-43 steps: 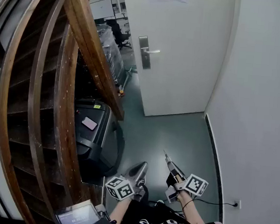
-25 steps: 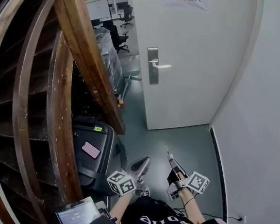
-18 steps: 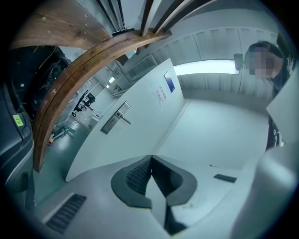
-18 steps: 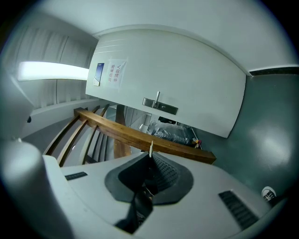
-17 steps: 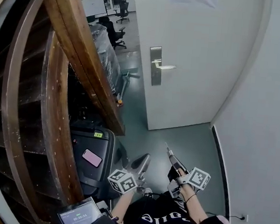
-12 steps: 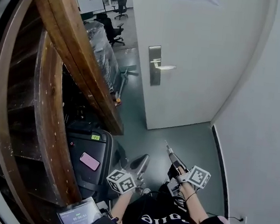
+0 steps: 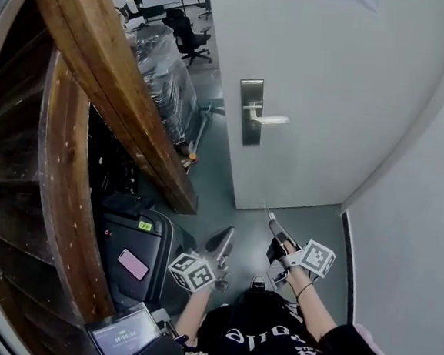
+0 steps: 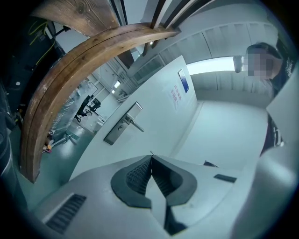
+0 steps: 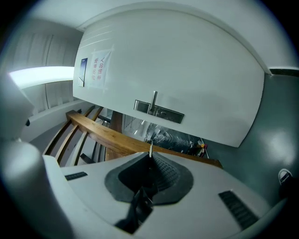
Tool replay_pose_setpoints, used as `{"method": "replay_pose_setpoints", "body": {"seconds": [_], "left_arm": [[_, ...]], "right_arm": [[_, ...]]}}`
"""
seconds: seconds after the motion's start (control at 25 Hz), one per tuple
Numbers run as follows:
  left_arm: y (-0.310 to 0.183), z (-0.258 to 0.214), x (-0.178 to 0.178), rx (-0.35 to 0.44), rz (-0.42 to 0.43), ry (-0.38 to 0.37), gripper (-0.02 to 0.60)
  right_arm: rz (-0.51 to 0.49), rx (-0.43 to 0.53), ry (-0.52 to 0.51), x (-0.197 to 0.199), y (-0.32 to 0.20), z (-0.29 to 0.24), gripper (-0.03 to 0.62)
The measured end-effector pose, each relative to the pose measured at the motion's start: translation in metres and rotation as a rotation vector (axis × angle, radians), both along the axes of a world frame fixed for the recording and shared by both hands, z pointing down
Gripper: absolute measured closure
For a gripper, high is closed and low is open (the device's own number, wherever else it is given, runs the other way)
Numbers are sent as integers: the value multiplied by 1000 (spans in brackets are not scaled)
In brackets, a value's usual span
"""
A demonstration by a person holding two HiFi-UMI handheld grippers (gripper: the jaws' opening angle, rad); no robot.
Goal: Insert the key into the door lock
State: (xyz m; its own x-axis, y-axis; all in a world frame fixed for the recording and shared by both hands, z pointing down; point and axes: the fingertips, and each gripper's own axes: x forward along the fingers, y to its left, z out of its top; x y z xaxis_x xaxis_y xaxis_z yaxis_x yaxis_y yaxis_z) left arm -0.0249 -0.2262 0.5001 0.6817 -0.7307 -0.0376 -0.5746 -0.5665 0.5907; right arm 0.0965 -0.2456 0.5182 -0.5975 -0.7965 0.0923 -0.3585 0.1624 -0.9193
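Observation:
The white door (image 7: 322, 89) carries a steel lock plate (image 7: 250, 111) with a lever handle (image 7: 272, 120). My right gripper (image 7: 272, 222) is shut on a thin key (image 7: 266, 211) whose blade sticks out past the fingertips, well short of the door and below the lock. In the right gripper view the key blade (image 9: 150, 150) points up at the lock plate (image 9: 159, 111), with the right gripper (image 9: 150, 158) shut on it. My left gripper (image 7: 224, 241) hangs beside it, shut, with nothing visibly held. In the left gripper view, the left gripper (image 8: 151, 159) faces the lock plate (image 8: 122, 130).
A curved wooden stair stringer (image 7: 114, 86) and balusters fill the left. Below sit a black case (image 7: 134, 258) with a phone (image 7: 132, 264) on it and a screen device (image 7: 125, 337). A white wall (image 7: 418, 229) closes the right. Plastic-wrapped items (image 7: 165, 75) stand beyond the doorway.
The view has drawn closer to the door, so the lock plate looks larger. Both grippers have risen toward the door, the right still holding the key.

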Motion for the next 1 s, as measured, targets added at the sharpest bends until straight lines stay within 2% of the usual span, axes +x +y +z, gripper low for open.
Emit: {"method": "replay_pose_setpoints", "body": {"seconds": [0.16,0.36,0.6,0.72,0.84,1.0], "left_arm": [[-31,-4,8,13,-47,14,577],[-52,2,13,-4,-61,-3,577],[-82,0,9,5,-29,-21,577],[-97,-4,4,12,-13,-31,577],[-108,-7,-2,16,-6,-28,577],[-119,-9,-8,17,3,-28,577]], "right_arm": [[-24,11,-84,5,-52,-7,560],[12,19,-207,5,-117,-18,560],[53,45,-231,-6,-191,-20,560],[81,53,-286,-12,-224,-19,560],[106,37,-334,-20,-247,-14,560],[129,-4,-341,-30,-264,-3,560]]}}
